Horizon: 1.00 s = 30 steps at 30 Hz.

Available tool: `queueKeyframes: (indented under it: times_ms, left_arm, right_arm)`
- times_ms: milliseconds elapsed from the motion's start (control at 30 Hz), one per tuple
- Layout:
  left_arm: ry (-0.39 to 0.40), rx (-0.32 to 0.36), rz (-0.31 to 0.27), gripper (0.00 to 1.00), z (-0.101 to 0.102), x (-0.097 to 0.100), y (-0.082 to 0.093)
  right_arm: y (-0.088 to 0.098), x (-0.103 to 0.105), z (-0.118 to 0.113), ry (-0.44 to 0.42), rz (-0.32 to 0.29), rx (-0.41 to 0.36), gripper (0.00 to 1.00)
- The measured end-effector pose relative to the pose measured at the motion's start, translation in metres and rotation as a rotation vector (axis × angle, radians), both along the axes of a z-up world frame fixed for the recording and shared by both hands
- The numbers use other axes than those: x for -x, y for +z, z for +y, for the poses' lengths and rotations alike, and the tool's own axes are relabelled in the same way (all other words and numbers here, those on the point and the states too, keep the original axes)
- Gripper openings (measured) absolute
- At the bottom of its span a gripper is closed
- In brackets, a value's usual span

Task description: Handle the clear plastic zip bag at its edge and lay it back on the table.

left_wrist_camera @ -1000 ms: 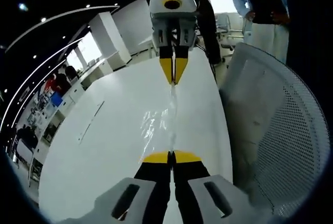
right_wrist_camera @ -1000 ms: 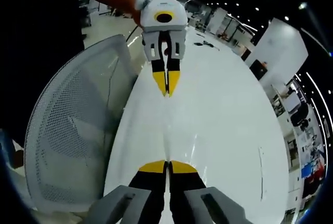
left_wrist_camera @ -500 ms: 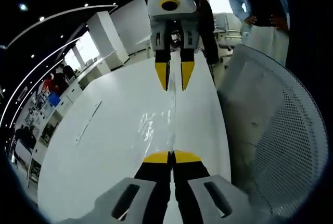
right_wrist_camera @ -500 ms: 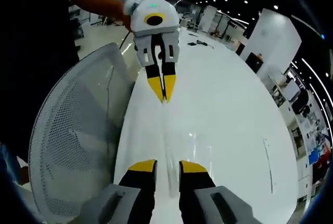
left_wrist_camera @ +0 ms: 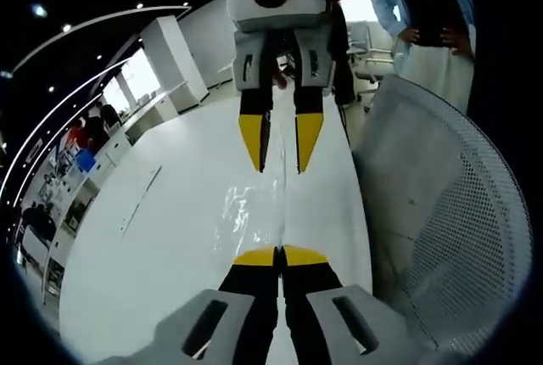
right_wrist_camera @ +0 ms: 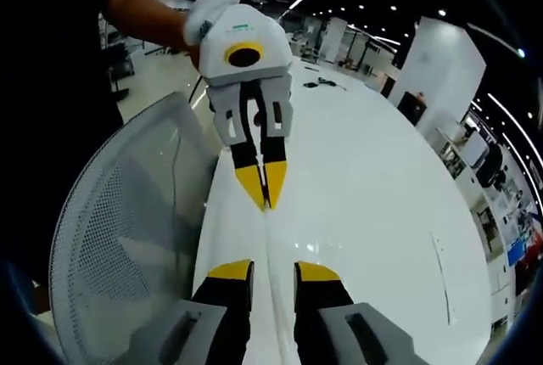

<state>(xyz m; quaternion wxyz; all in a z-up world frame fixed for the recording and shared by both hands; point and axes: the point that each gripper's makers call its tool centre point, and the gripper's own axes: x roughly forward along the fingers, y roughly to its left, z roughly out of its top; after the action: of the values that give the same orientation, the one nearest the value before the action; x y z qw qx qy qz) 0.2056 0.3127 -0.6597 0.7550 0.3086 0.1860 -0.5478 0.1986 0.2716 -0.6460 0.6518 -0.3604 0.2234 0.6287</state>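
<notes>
left gripper (left_wrist_camera: 278, 256) jaws clamped on zip bag (left_wrist_camera: 246, 212) edge, right gripper (right_wrist_camera: 272, 270) jaws parted, facing it

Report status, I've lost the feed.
Left claw shut on clear plastic zip bag. Right claw open, released. Bag over white table. Mesh chair beside.

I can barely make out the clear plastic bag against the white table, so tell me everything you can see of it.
The bag is thin, clear, glossy plastic, visible mostly as wrinkled glints on the white table. It stretches lengthwise between the two tongs. The left tongs are shut on its near edge; the right tongs stand open over its far end, and whether they touch it cannot be told. Most of it seems to lie on the tabletop. Its zip strip cannot be made out.
</notes>
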Motion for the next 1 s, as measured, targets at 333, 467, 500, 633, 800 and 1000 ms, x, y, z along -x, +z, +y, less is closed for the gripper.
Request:
queueKeyframes:
  times_ms: [333,467,500,633,800,1000]
  left_arm:
    - [0.001,0.003,0.016,0.0,-0.002,0.003,0.001]
    - [-0.001,0.007,0.017,0.0,-0.003,0.004,0.001]
    - [-0.002,0.007,0.015,0.0,-0.004,0.004,0.002]
    - [-0.005,0.006,0.014,0.0,-0.005,0.005,0.002]
    - [-0.007,0.003,0.018,0.0,-0.006,0.007,0.002]
    - [-0.007,0.002,0.021,0.0,-0.005,0.007,0.001]
  right_arm:
    - [-0.003,0.006,0.02,0.001,0.016,-0.021,0.14]
    - [-0.006,0.008,0.026,0.008,0.018,-0.02,0.13]
    - [-0.005,0.008,0.028,0.011,0.019,-0.023,0.13]
    - [-0.008,0.009,0.033,0.015,0.024,-0.017,0.12]
    - [-0.014,0.006,0.035,0.015,0.028,-0.011,0.11]
    - [-0.017,0.005,0.037,0.009,0.041,-0.014,0.09]
